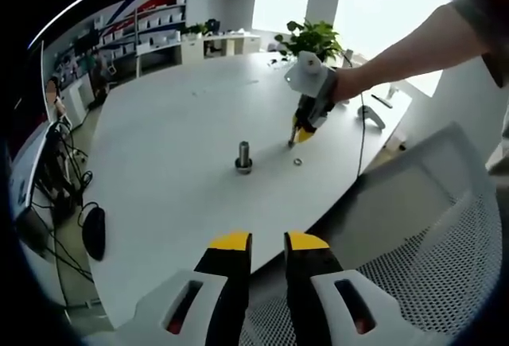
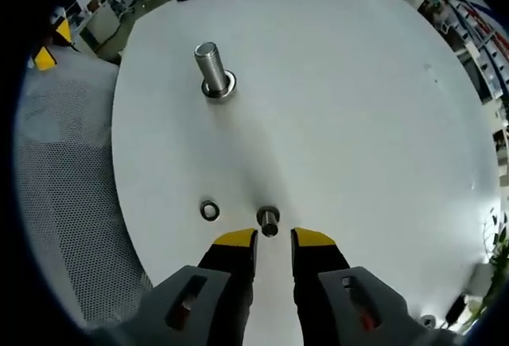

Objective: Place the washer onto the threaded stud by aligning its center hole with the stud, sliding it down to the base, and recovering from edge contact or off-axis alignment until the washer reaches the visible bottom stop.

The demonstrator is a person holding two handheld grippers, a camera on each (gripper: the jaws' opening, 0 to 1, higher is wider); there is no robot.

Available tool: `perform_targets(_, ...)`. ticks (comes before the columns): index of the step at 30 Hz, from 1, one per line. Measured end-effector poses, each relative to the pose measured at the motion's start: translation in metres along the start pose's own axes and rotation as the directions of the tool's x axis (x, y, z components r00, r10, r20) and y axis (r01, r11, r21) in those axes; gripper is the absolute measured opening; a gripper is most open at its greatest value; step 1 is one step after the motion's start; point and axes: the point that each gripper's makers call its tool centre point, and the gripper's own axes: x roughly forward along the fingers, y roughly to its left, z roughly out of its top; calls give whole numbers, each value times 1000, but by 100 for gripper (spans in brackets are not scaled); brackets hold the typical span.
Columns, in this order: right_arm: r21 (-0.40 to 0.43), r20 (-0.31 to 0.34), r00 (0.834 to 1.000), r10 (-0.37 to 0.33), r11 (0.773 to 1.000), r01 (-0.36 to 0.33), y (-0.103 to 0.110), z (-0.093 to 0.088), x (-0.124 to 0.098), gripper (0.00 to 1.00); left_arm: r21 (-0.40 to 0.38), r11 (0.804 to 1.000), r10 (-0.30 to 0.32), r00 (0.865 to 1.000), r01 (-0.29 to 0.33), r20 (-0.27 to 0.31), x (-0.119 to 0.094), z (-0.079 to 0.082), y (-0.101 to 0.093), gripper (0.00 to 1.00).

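A threaded steel stud [image 1: 243, 156] stands upright on its wide base in the middle of the white table [image 1: 175, 123]. In the right gripper view the stud [image 2: 211, 68] is far ahead and to the left. A small ring washer [image 2: 209, 210] lies flat on the table just left of my right gripper [image 2: 273, 239], untouched. A short metal piece [image 2: 268, 220] sits right in front of those tips, outside the narrow gap. In the left gripper view a hand holds the right gripper [image 1: 293, 141] tip-down beside the washer [image 1: 297, 161]. My left gripper [image 1: 268, 242] hovers near the table edge, slightly open and empty.
A white mesh chair [image 1: 445, 235] stands at the table's near edge, also seen as mesh [image 2: 64, 163] in the right gripper view. A potted plant [image 1: 314, 37] and a cable [image 1: 362, 135] are at the far side. A dark mouse [image 1: 94, 231] hangs by the left edge.
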Motion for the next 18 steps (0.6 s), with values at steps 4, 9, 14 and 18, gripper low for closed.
perform_targets(4,18,-4,1000,-10,1000,10,3,-8,-7,19,0,1000,4,1000,-4,3,-1,0,1,14)
perform_targets(9,23,-1,1000,-15,1000,15,10,-12,-13,20,-4,1000,8,1000,-8,16,-2,2,1,14)
perform_targets(14,-2,-14,1000,-14,1000,14,20,-12,-13,21,-6,1000,12,1000,-12,25,-3,3,2,14)
perform_targets(18,-18,-19,1000,-10,1000,9,26,-9,-13,21,-11,1000,21,1000,-21,13,-2,1,3,15)
